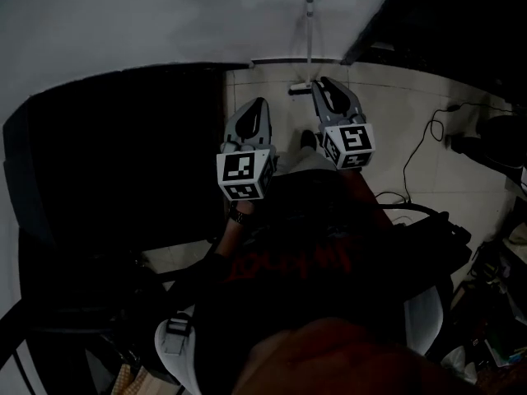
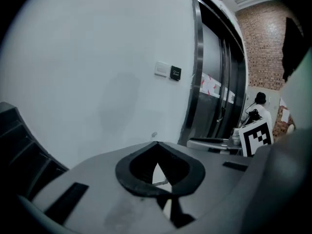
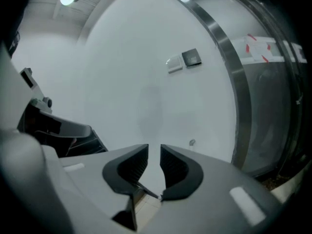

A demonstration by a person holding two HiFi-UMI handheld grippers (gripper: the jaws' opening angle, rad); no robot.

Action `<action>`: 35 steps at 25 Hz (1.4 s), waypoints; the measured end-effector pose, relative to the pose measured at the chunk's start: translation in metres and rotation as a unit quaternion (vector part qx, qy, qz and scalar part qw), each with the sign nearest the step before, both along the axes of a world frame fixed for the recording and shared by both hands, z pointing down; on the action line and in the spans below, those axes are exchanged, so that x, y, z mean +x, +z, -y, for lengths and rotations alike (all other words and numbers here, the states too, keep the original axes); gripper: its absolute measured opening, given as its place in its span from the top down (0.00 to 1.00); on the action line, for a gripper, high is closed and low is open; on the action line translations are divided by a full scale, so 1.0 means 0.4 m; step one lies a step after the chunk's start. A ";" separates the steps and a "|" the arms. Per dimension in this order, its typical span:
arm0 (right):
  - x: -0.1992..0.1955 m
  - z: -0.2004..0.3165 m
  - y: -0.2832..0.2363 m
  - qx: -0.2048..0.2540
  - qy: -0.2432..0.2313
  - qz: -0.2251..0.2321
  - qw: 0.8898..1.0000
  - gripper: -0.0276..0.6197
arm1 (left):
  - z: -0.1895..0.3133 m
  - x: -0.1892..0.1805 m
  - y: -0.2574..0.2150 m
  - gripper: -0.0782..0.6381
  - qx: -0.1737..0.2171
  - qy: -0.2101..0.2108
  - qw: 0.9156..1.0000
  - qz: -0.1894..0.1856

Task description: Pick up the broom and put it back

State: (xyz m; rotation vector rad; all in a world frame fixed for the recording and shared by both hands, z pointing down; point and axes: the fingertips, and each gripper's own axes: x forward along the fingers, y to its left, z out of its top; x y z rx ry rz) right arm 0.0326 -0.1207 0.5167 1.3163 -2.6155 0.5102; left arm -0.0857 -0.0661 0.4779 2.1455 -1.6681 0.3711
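Wall (image 1: 148,15): filling the upper part of the head view, pale and bare, serving as the surface along which the long tool is being stored.
Floor (image 1: 395,105): spreading pale and tiled below both tools, carrying some cables (image 1: 420,151) at the right side.
Broom (image 1: 309,35): probably showing as the thin pale rod running upright along the wall, straight ahead of the grippers and apart from both. Seeming to be hanging there, so keeping out of the walking way (its head being too small and dark for telling).
Left gripper (image 2: 156,145): pointing toward the wall and a little downward, jaws pressing together at the tips and pinching nothing. Likely being kept closed because one tool is enough for so thin a rod.
Right gripper (image 3: 154,149): pointing at the same wall, just beside the left one, jaws standing a little apart, with only wall and floor showing in the narrow gap and nothing being gripped. Such a small gap suiting a thin handle, for taking it or for letting it go (not possible to say which).
Knob (image 3: 192,142): sitting small on the wall, near the jaw tips in the right gripper view, probably serving as the hanging point for the rod.
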 end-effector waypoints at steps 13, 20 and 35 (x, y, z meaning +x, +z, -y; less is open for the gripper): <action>-0.007 0.292 0.494 -0.149 0.008 -0.138 0.979 0.50 | 0.124 -0.204 0.106 0.88 -0.059 -0.075 0.995 -0.007; -0.020 0.492 0.763 -0.186 0.007 -0.170 0.968 0.50 | 0.102 -0.229 0.191 0.88 -0.109 -0.106 0.988 0.004; -0.041 0.664 0.931 -0.152 0.025 -0.247 0.957 0.81 | 0.114 -0.259 0.241 0.88 -0.120 -0.102 0.987 0.015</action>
